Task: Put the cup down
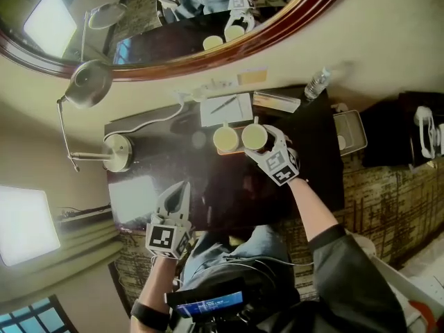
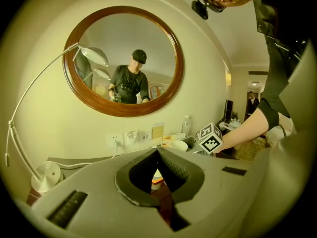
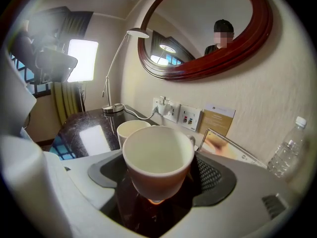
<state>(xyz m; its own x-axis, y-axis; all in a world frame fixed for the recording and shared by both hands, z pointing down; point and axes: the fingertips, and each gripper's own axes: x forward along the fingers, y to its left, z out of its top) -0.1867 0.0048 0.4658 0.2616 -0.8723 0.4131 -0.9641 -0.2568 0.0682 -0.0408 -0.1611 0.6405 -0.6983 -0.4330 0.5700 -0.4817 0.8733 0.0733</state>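
Right tongs [image 3: 159, 180]: wide, seemingly clamping cup [image 3: 157, 152]; forearm outstretched over tabletop [image 1: 229, 189].
Left tongs [image 2: 158, 152]: closed, empty, drawn back.

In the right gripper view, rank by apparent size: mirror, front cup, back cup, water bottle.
1. mirror
2. front cup, enlarged by nearness to the camera
3. water bottle
4. back cup, mostly hidden behind the front cup, so its rank is unsure

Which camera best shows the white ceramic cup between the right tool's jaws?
The right gripper view: the white ceramic cup fills the frame, inside visible. The head view shows it small, from above. The left gripper view shows one distant cup, which unclear.
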